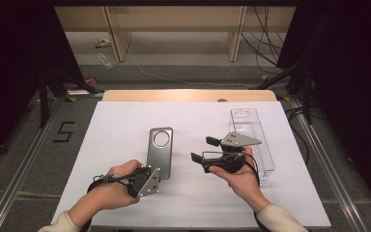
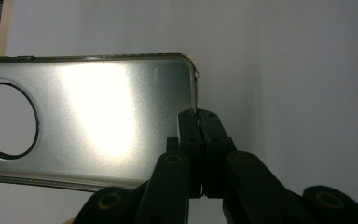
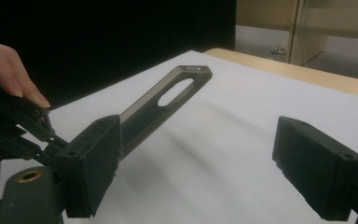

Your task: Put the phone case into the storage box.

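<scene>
Lying right of case (image 1: 160,152): clear tray (image 1: 252,137)

Clear plastic tray (image 1: 254,140) on right side of white table cover (image 1: 125,121). Wooden table edge (image 1: 188,95) behind it. "5" marked on floor (image 1: 64,131) left of table.

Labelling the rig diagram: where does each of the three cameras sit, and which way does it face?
High view: above the person's side, facing forward and down on the white table; shows both forearms, left claw, right claw.
Left gripper view: rides the left claw, faces along shut jaws pinching the phone case.
Right gripper view: rides the right claw, jaws open, faces the left hand.
Shared: the phone case.
</scene>
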`<state>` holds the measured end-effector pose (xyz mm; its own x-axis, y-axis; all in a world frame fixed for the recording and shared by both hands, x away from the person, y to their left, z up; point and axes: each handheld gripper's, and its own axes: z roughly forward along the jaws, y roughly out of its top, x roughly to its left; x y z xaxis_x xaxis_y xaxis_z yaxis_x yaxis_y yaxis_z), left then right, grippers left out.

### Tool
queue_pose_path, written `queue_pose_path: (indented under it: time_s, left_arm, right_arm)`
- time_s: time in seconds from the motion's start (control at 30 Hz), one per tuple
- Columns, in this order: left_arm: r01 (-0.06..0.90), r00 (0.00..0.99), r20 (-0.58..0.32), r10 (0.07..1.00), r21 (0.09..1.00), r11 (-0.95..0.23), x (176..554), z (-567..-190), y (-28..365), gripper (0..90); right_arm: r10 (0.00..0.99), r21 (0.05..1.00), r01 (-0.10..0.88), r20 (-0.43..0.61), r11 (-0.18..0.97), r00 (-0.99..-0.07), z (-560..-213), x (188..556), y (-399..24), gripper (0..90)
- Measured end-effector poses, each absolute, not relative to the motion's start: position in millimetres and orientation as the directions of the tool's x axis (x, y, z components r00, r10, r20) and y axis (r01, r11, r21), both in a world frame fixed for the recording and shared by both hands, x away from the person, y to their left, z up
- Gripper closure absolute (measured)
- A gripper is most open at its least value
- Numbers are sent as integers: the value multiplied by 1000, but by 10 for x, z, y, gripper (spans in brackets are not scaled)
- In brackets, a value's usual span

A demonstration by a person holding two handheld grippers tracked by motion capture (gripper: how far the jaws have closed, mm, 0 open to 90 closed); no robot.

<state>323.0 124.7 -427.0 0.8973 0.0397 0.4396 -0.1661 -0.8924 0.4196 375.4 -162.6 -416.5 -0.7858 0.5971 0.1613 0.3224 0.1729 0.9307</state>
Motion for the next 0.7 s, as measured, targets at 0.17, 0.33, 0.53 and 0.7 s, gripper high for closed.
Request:
queue_pose_path:
  time_s: [0.17, 0.33, 0.53, 0.7]
  left_arm:
    - [-167, 900, 435, 35, 418, -893, 3227, -4278, 1239, 885]
    - [-171, 899, 437, 30, 413, -895, 3228, -4283, 1236, 886]
    - [-171, 899, 436, 30, 414, -894, 3225, -4282, 1232, 886]
    - [-174, 901, 433, 25, 413, -894, 3221, -4285, 1224, 886]
  right_arm:
    - [598, 924, 338, 169, 182, -784, -4180, 3803, -1564, 173]
    - [597, 918, 350, 176, 188, -783, -4197, 3830, -1515, 173]
    - [594, 915, 357, 183, 188, -783, -4206, 3871, -1454, 174]
    - [595, 914, 361, 187, 186, -782, -4201, 3897, -1416, 176]
